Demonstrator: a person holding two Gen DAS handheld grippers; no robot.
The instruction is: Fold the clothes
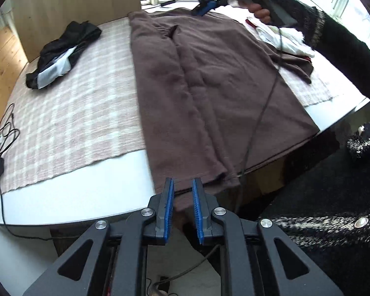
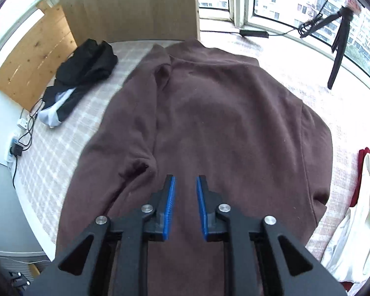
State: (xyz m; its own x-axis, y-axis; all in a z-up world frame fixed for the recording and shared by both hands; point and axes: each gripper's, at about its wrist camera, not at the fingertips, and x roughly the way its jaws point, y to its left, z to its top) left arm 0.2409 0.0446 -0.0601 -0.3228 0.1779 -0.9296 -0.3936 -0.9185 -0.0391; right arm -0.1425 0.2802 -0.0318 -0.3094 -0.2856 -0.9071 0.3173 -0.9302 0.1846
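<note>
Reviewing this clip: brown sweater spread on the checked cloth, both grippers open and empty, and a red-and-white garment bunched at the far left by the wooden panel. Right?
Not quite. The garment bunched by the wooden panel is black and white, as the right wrist view shows. The rest holds: brown sweater on the checked cloth, left gripper and right gripper open, empty.

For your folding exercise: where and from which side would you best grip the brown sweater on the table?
Probably the brown sweater by its near hem, coming from the table's front edge: that hem overhangs the edge just ahead of the open left gripper, so a finger can slip under the cloth.
</note>
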